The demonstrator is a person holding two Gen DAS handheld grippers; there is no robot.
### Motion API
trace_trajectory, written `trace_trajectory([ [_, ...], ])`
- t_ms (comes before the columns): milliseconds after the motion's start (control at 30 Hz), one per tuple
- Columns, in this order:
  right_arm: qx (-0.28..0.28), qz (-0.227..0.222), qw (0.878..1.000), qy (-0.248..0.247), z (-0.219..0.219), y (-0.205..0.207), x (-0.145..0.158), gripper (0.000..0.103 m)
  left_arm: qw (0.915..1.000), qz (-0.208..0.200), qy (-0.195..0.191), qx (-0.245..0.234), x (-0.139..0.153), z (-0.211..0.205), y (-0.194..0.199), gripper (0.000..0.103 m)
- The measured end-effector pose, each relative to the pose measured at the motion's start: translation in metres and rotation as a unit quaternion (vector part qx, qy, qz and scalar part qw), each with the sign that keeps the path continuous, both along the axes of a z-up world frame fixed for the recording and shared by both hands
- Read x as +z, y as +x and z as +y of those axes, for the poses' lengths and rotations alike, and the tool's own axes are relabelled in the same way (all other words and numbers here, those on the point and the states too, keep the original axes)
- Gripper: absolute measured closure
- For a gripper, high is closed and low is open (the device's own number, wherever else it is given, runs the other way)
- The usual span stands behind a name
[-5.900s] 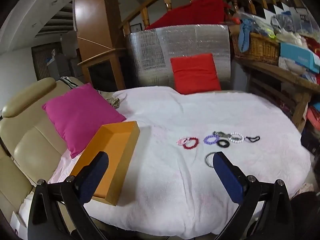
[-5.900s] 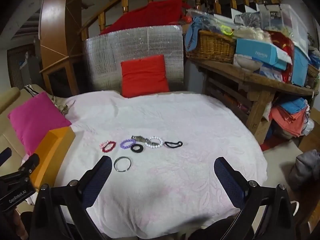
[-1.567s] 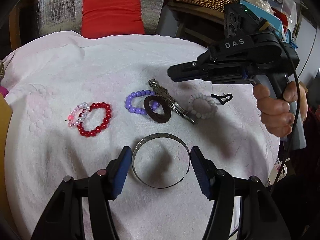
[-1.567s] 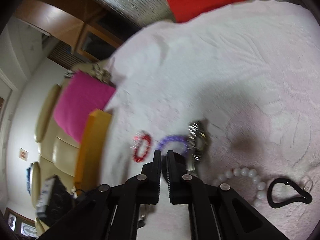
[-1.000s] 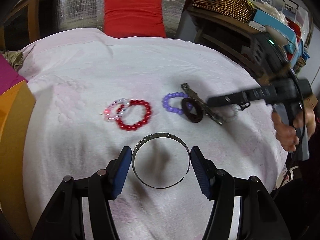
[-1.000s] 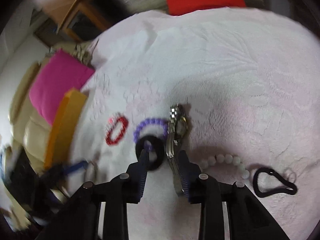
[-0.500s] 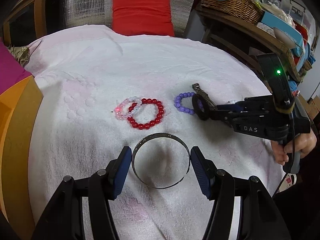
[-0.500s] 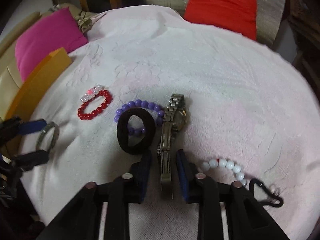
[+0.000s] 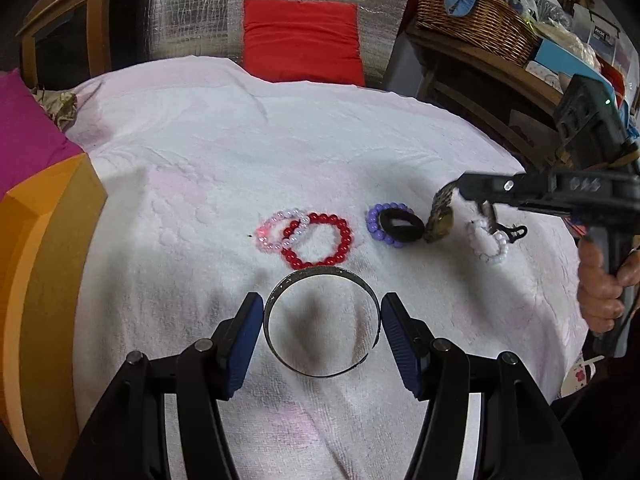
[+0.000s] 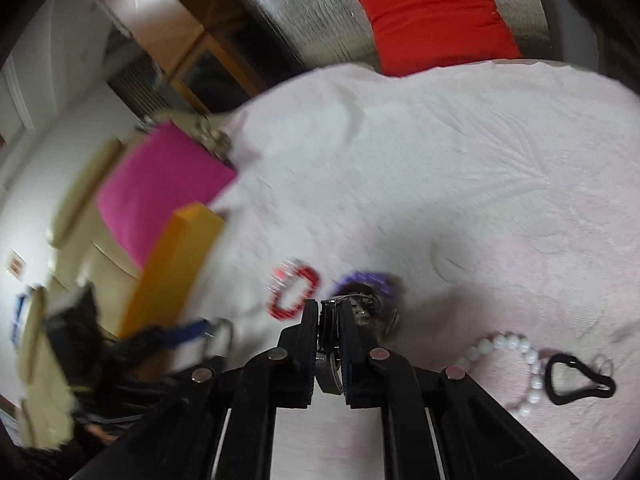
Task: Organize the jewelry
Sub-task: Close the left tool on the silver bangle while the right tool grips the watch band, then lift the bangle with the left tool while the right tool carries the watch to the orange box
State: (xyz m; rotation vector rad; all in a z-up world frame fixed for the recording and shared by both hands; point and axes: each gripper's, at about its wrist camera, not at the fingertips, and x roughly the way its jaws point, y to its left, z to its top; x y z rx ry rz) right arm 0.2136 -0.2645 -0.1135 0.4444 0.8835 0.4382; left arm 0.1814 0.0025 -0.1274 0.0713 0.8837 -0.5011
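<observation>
My left gripper point(image 9: 322, 322) is shut on a silver bangle point(image 9: 320, 280), held just above the white cloth. My right gripper point(image 10: 329, 322) is shut on a metal watch point(image 10: 362, 306); in the left wrist view the watch point(image 9: 440, 216) hangs lifted from it point(image 9: 460, 190). On the cloth lie a red bead bracelet point(image 9: 318, 240) overlapping a pink one point(image 9: 276, 230), a purple bead bracelet point(image 9: 378, 224) under a black hair tie point(image 9: 400, 224), a white bead bracelet point(image 9: 490, 242) and a black clip point(image 10: 580, 378).
An orange box point(image 9: 44, 264) stands at the left edge of the white-covered table point(image 9: 280, 140), next to a magenta cushion point(image 9: 24, 136). A red cushion point(image 9: 302, 40) leans at the back. A wooden shelf with a wicker basket point(image 9: 476, 26) stands at the right.
My right gripper has closed on the watch and lifted it off the cloth, swinging left. My left gripper still holds the bangle in the same grip.
</observation>
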Motion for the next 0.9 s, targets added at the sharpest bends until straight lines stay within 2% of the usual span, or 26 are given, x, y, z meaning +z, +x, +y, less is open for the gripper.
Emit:
trace_trajectory([
  [133, 0.007, -0.031, 0.999, 0.022, 0.010, -0.001, 0.017, 0.092, 0.9998, -0.013, -0.007, 0.009, 0.008, 0.005, 0.000, 0.041],
  [333, 0.033, -0.068, 0.995, 0.064, 0.046, -0.002, 0.039, 0.096, 0.9986, -0.040, -0.010, 0.033, 0.025, 0.025, -0.009, 0.041],
  [433, 0.033, -0.072, 0.996, 0.032, 0.070, 0.000, 0.048, 0.096, 0.9967, -0.064, -0.015, 0.048, 0.037, 0.046, -0.019, 0.041],
  [533, 0.021, -0.042, 0.999, -0.018, 0.087, 0.004, 0.041, 0.096, 0.9960, -0.068, -0.007, 0.058, 0.036, 0.060, -0.021, 0.041],
  [600, 0.018, -0.005, 0.998, -0.052, 0.088, 0.007, 0.031, 0.093, 0.9960, -0.059, 0.002, 0.066, 0.030, 0.069, -0.020, 0.041],
  [700, 0.002, 0.055, 0.996, -0.070, 0.084, 0.012, 0.006, 0.092, 0.9958, -0.046, -0.002, 0.079, 0.026, 0.079, -0.017, 0.041],
  [800, -0.006, 0.090, 0.991, -0.096, 0.086, 0.015, -0.015, 0.092, 0.9955, -0.043, -0.002, 0.084, 0.026, 0.079, -0.015, 0.041],
  [833, -0.002, 0.101, 0.989, -0.106, 0.089, 0.017, -0.020, 0.090, 0.9956, -0.043, -0.003, 0.083, 0.026, 0.077, -0.015, 0.041],
  [900, 0.004, 0.112, 0.985, -0.129, 0.096, 0.020, -0.029, 0.079, 0.9957, -0.047, -0.001, 0.079, 0.026, 0.077, -0.017, 0.041],
])
